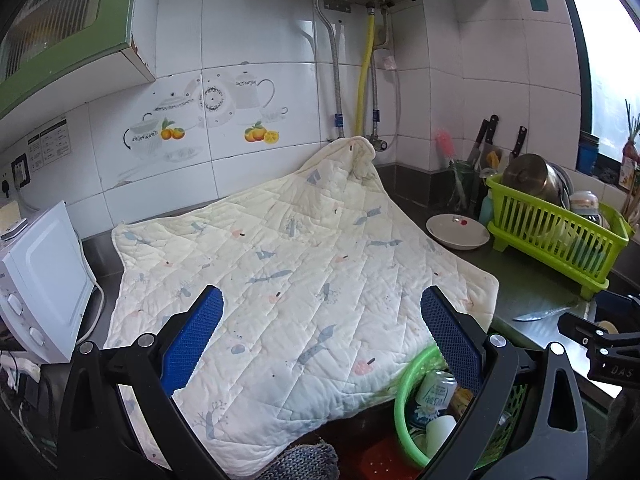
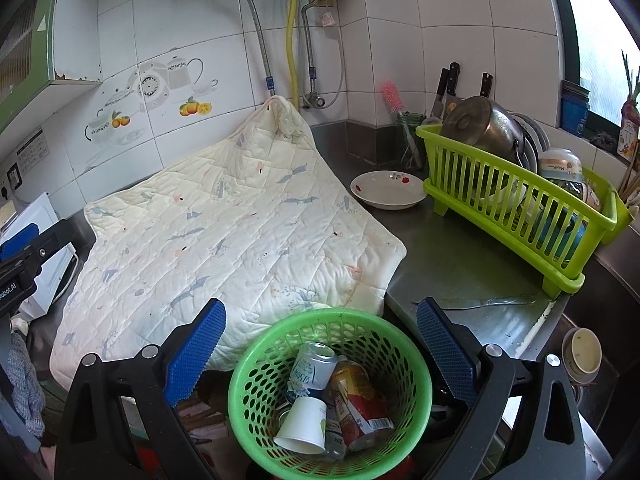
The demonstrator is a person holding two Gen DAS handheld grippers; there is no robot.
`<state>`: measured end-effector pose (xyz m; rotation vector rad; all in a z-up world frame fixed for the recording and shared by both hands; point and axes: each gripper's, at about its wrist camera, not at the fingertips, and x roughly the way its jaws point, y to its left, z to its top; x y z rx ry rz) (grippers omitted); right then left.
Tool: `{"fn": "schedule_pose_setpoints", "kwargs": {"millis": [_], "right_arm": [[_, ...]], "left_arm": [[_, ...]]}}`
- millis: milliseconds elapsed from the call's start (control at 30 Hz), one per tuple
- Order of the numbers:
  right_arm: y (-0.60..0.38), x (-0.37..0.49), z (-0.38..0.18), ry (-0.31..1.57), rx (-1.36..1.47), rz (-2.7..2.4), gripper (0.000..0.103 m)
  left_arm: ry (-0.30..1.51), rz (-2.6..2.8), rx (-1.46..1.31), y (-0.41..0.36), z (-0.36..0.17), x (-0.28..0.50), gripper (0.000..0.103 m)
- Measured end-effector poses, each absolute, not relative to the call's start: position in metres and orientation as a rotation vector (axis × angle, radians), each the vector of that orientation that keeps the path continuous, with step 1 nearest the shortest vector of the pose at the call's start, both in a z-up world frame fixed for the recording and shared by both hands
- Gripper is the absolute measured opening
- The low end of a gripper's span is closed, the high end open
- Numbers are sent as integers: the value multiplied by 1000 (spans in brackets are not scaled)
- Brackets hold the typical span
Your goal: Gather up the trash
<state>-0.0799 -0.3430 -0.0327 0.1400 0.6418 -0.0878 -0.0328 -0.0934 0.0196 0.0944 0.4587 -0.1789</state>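
A round green basket [image 2: 256, 364] sits below the counter edge, under my right gripper [image 2: 320, 346]. It holds a pale drinks can [image 2: 314, 366], a red and yellow can [image 2: 354, 400] and a white paper cup [image 2: 302, 424]. My right gripper is open with nothing between its blue pads. In the left wrist view the same basket [image 1: 408, 392] shows at the lower right, partly hidden behind my left gripper's right finger. My left gripper [image 1: 322, 338] is open and empty above a cream quilted cloth [image 1: 288, 264] spread over the counter.
A lime dish rack [image 2: 520, 216] with a steel pot [image 2: 484, 124] stands at the right. Before it lie a white bowl [image 2: 388, 190] and a knife [image 2: 480, 302] on the steel counter [image 2: 452, 264]. A white appliance [image 1: 44, 280] stands left. The sink [image 2: 588, 320] holds a cup.
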Motion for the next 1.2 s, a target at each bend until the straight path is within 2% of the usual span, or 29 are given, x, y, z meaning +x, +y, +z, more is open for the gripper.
{"fn": "schedule_pose_setpoints", "kwargs": {"millis": [1200], "right_arm": [[-340, -79, -31, 635, 137, -88, 93]], "left_arm": [[454, -173, 93, -95, 23, -32, 98]]}}
